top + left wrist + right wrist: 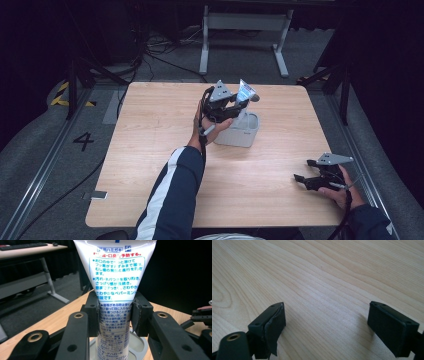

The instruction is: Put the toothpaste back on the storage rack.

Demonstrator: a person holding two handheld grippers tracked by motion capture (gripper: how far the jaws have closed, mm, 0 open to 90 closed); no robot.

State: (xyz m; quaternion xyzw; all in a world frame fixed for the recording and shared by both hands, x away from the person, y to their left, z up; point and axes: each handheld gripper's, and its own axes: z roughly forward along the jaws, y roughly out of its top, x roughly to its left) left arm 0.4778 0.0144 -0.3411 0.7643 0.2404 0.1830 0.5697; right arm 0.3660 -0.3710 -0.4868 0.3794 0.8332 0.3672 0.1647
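A white toothpaste tube with blue and red print stands upright between the jaws of my left gripper, which is shut on its lower body. The tube's flat crimped end points up and its cap end hangs over a small grey bin at the table's middle. In the left gripper view the bin's rim lies just below the tube. My left gripper hovers above that bin. Near the table's right front, my right gripper rests low and open; its jaws are wide apart over bare wood.
The light wooden table has free room at the left and front. A white desk frame stands beyond the far edge, with cables on the floor. Black stands flank both sides of the table.
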